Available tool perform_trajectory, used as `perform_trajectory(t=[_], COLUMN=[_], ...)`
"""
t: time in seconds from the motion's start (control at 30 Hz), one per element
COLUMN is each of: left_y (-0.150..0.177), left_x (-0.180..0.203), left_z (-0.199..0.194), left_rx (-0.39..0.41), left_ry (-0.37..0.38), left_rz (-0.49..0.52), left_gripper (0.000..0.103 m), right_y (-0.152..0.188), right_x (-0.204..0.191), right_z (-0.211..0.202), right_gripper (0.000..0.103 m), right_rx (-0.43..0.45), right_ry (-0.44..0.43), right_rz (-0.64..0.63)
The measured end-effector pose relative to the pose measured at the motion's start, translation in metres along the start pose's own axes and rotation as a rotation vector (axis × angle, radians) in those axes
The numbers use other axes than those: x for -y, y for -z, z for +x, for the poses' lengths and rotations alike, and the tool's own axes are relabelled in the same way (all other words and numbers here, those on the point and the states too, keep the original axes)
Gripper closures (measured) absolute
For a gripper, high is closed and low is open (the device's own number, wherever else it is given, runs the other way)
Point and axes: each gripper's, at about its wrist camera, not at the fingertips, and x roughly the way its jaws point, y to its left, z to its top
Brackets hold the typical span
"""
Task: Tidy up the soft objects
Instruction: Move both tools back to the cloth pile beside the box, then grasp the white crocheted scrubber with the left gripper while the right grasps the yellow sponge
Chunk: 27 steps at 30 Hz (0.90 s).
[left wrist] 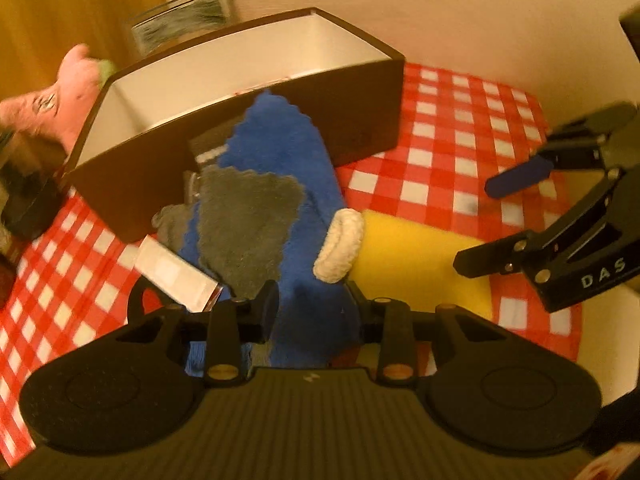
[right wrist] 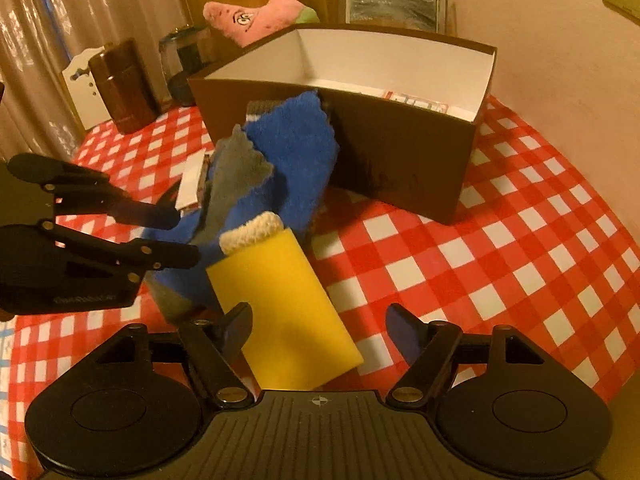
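My left gripper [left wrist: 314,306] is shut on a blue and grey fleece sock [left wrist: 280,168] with a cream cuff patch [left wrist: 340,246], held up in front of the brown box [left wrist: 360,104]. The sock also shows in the right wrist view [right wrist: 292,152], with the left gripper [right wrist: 184,236] on its lower end. A yellow sponge [right wrist: 292,308] lies flat on the checked cloth, its near end between my right gripper's open fingers [right wrist: 318,326]. The right gripper shows open at the right of the left wrist view [left wrist: 484,224]. The brown box [right wrist: 400,160] stands open with white inner walls.
A pink plush star [right wrist: 256,12] lies behind the box. A brown canister [right wrist: 124,84] and a glass jar [right wrist: 188,60] stand at the back left. A framed picture [right wrist: 396,6] leans on the wall. A small white packet [left wrist: 176,276] lies on the red checked tablecloth [right wrist: 500,240].
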Motion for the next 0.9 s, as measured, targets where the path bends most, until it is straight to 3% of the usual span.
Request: perform_trajectory(t=[0.23,0.6,0.7,0.77,0.9], left_y=[-0.001,0.004,0.005,0.006,0.008], left_x=[0.005,0.012,0.017,0.019,0.022], left_z=[0.014,0.023,0.027,0.03,0.032], left_rx=[-0.01,0.018,0.04,0.054,0.088], left_ry=[-0.009,-0.013,-0.017,-0.014,-0.019], left_rz=[0.089,0.182,0.242,0.276,0.293], left_gripper=[0.071,0.071,0.076,0.087,0.091], right_y=[0.005,0.015,0.014,0.013,0.012], right_x=[-0.001,-0.024,-0.021,-0.019,-0.015], right_z=[0.006,0.039,0.042,0.044,0.044], right_gripper=[0.027,0.023,0.023,0.023,0.023], right_rx=[-0.017,-0.064,-0.063,-0.061,-0.055], right_ry=[-0.01,-0.017,-0.024,-0.027,-0.035], right_rz=[-0.039,-0.233,-0.221,-0.215,-0.199])
